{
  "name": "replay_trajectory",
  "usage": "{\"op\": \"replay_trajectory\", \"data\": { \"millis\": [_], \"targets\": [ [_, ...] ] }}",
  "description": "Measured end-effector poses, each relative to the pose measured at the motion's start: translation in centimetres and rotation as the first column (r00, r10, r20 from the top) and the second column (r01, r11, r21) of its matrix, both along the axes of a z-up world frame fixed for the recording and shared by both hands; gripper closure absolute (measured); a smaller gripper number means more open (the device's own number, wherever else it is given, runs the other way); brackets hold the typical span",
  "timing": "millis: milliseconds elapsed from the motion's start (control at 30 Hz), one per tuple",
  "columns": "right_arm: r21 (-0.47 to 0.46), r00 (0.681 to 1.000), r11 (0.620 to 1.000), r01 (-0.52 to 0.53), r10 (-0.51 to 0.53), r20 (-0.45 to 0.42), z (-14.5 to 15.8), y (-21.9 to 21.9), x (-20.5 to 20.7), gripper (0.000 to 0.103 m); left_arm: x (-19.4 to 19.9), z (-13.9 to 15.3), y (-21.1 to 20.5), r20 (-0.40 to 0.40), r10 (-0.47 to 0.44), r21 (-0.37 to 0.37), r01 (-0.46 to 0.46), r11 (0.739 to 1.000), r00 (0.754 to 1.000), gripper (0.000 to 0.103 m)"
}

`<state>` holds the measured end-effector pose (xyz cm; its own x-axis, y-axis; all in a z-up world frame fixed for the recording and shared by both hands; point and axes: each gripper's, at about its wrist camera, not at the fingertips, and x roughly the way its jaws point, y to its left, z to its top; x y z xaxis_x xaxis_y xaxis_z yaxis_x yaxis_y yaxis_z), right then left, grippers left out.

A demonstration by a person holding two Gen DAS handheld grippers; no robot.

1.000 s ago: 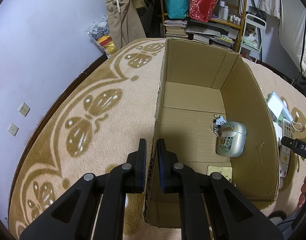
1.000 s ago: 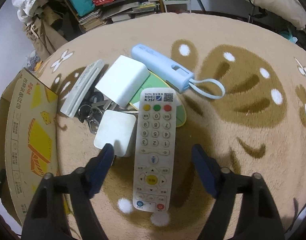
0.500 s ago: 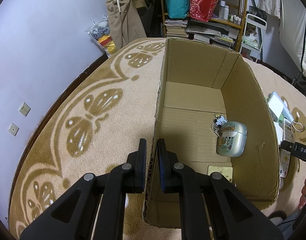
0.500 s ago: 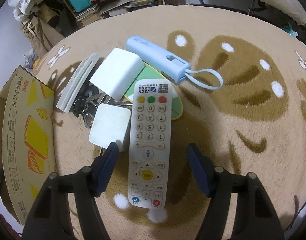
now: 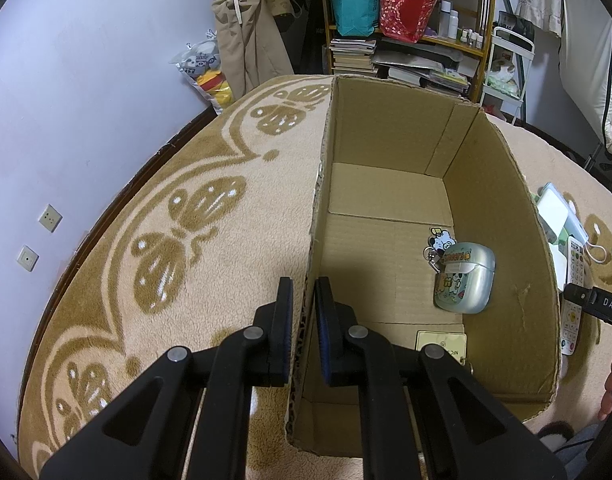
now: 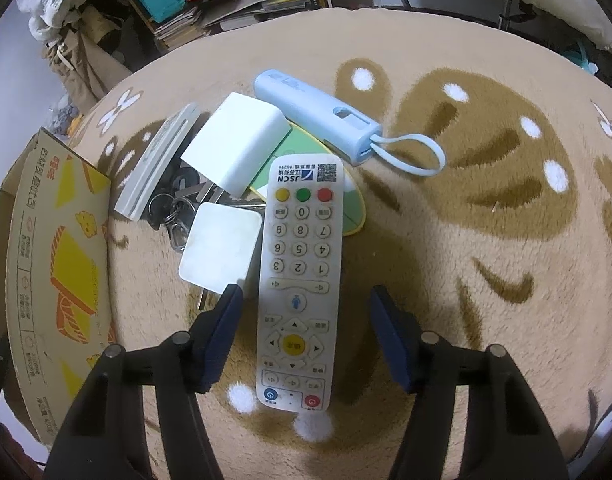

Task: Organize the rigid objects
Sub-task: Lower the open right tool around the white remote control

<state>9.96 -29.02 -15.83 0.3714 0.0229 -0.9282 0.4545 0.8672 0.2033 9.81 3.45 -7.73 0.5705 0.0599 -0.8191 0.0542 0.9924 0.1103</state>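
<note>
Two closing fingers (image 6: 221,332) flank the remote (image 6: 299,280), untouched.

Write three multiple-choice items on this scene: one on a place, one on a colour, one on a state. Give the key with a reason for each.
1. Where does the earbud case lie?
A. on the rug
B. inside the box
C. on the shelf

2. What colour is the middle button of the top three on the remote?
A. green
B. blue
C. white

3. What do the left tongs grip?
A. the remote
B. nothing
C. the box wall

Key:
1 B, the case rests on the box floor by its right wall.
2 A, yellow, green and red buttons run across the remote's top.
3 C, the pads pinch the cardboard edge. The right tongs are closing astride the remote, not yet touching it.
</note>
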Motion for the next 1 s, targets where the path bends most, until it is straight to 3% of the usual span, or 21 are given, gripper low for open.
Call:
{"op": "replay_trajectory", "data": {
  "millis": [400,467,700,767,1000],
  "targets": [
    [-0.009,1.000,1.000,-0.025,0.025,-0.008,0.0,0.5,0.2,0.040,-0.1,-0.2,0.0,-0.004,0.000,0.003,0.000,1.000,1.000,0.092],
    [0.001,0.999,0.999,-0.034,0.034,-0.003,0.0,0.6,0.3,0.050,-0.2,-0.2,0.0,-0.004,0.000,0.003,0.000,1.000,1.000,0.092],
    [0.008,0.999,0.999,-0.038,0.038,-0.004,-0.2,0.9,0.5,0.053,-0.2,-0.2,0.0,-0.005,-0.001,0.005,0.001,1.000,1.000,0.092],
    [0.004,0.999,0.999,-0.043,0.043,-0.013,-0.2,0.9,0.5,0.059,-0.1,-0.2,0.0,-0.005,-0.001,0.003,0.001,1.000,1.000,0.092],
    [-0.023,0.998,0.998,-0.051,0.051,-0.028,-0.5,1.4,0.8,0.058,-0.1,-0.2,0.0,-0.005,-0.001,0.004,0.001,1.000,1.000,0.092]
  ]
}}
